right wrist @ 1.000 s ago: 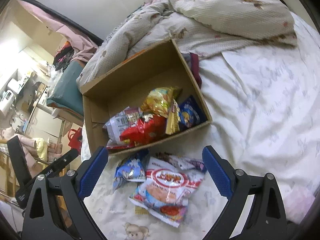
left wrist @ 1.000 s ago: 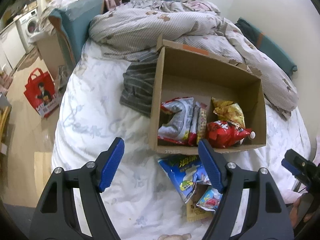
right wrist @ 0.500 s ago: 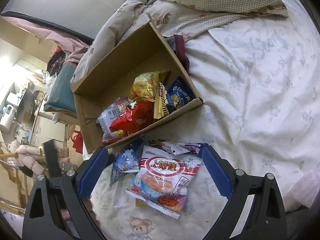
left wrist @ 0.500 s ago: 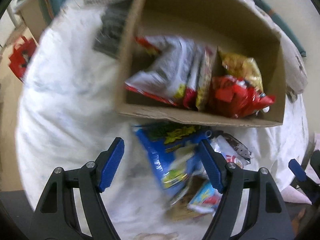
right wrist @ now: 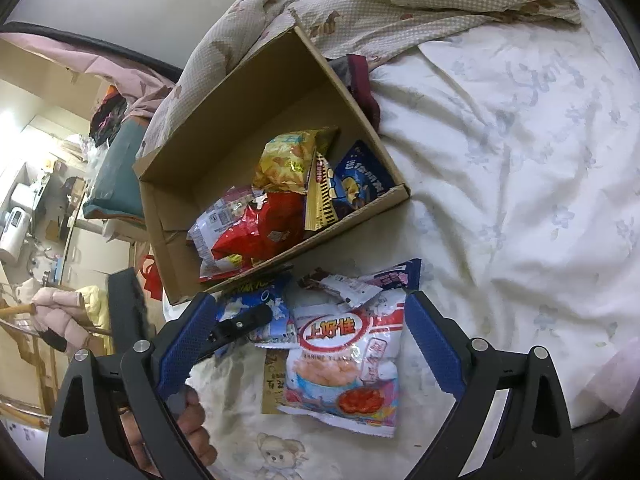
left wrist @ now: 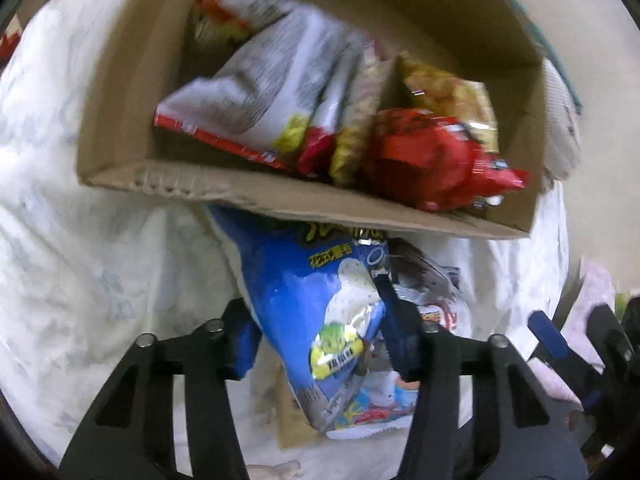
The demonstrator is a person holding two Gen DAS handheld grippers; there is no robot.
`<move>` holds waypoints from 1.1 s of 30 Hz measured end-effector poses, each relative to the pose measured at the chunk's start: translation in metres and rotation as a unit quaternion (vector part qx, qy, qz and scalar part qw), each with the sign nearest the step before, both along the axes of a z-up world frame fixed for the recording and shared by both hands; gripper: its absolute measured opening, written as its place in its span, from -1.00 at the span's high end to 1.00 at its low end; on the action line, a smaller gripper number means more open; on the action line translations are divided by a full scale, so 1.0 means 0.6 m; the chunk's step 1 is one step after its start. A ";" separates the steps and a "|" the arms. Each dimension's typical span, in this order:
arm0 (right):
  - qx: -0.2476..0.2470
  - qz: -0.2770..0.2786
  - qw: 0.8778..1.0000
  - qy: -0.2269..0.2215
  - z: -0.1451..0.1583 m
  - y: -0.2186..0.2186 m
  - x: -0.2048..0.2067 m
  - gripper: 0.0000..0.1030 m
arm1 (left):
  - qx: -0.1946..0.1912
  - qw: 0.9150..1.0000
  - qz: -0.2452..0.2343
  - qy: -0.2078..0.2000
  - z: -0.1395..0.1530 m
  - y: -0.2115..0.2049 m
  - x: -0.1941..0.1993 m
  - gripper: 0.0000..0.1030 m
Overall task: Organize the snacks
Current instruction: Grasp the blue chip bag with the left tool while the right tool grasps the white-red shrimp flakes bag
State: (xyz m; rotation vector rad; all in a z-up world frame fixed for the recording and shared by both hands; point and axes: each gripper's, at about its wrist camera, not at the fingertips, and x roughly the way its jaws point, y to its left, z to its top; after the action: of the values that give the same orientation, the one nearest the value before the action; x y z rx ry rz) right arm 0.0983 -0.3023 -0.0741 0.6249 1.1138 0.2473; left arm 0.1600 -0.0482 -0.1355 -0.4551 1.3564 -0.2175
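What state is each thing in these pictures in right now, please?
Cardboard box: open-topped, partly filled with snack bags.
Blue snack bag: on the bed outside the box, between the left tool's fingers.
Left tool: closing around the blue snack bag.
White shrimp-chip bag: flat on the bed, not gripped.
Right tool: open, above the white shrimp-chip bag.

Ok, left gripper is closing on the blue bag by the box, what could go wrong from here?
1. The blue bag lies partly tucked under the cardboard box; lifting it may snag the box's front wall or shift the box.
2. The left gripper, its jaws closing around the bag, may crush the puffed pack or let it slip.
3. The bag overlaps the white shrimp-chip bag, between the open right gripper fingers, so pulling could drag it aside.
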 end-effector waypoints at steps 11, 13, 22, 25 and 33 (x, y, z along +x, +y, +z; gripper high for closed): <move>0.009 0.005 1.000 0.018 -0.010 0.000 -0.005 -0.89 | 0.039 0.999 0.003 -0.008 0.088 0.036 -0.063 0.21; 0.013 0.010 0.999 0.039 -0.024 0.004 -0.005 -0.89 | 0.030 0.999 0.007 -0.011 0.104 0.052 -0.065 0.21; -0.025 0.062 0.988 0.140 -0.102 0.057 0.000 -0.99 | 0.058 0.996 0.009 -0.061 0.163 0.112 -0.112 0.21; -0.066 0.091 0.982 0.150 -0.117 0.088 0.004 -1.00 | 0.059 0.996 0.028 -0.067 0.160 0.119 -0.111 0.21; -0.142 0.149 0.962 0.177 -0.166 0.152 0.022 -1.00 | 0.050 0.996 0.027 -0.064 0.152 0.103 -0.103 0.21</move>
State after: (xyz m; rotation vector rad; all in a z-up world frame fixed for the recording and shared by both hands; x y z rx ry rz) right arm 0.1114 -0.2111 -0.1740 0.2459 1.5595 0.2326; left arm 0.0984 0.0134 -0.0445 -0.3863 1.2227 -0.1312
